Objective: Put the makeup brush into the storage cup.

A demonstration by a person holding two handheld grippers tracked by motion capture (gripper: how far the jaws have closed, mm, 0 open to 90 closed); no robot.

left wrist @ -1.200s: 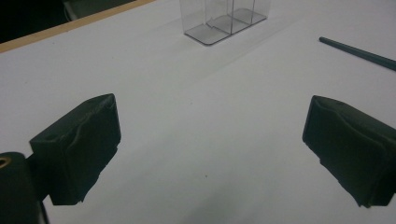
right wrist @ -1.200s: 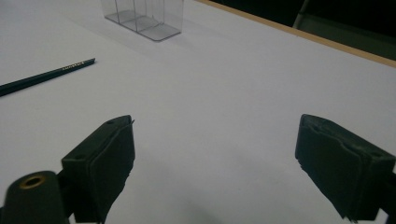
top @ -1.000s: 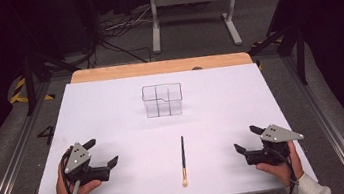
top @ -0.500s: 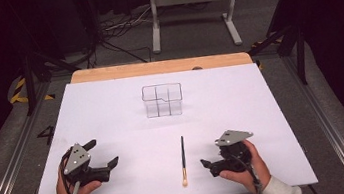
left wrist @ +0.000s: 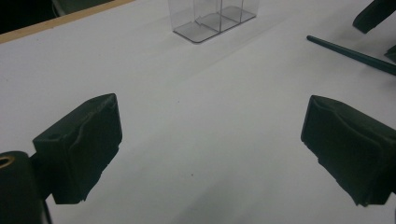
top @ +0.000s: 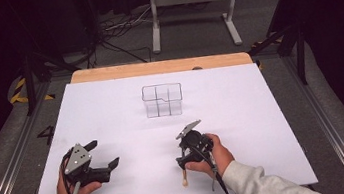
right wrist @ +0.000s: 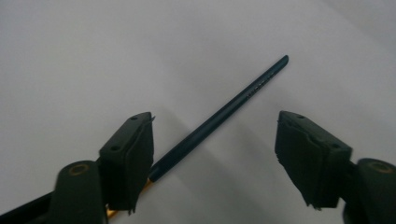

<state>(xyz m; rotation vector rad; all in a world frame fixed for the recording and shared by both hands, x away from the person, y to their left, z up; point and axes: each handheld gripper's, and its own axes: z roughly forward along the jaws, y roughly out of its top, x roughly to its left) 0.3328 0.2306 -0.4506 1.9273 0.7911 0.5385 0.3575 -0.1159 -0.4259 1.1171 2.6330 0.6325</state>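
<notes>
Lying flat on the white tabletop [top: 273, 114], near its front edge: a slim dark teal paintbrush with a pale wooden end [right wrist: 219, 116], its pale tip poking out toward the person beneath the right hand.

Hovering directly over that brush: the right gripper [right wrist: 212, 161], jaws standing apart and just having been closing, with the brush handle slanting up between them, close by one jaw, pads not pressing on it. Showing from the high view as the right gripper [top: 184, 160] angled down at the brush, a hand in a light grey sleeve wrapping around its body.

Resting well to the left at the same depth: the left gripper [top: 103, 155], jaws wide apart, nothing but bare white surface between them in its own view.

Standing upright farther back, around the middle of the tabletop: a small clear plastic organiser box with inner dividers [top: 162, 100], well apart from both grippers.
</notes>
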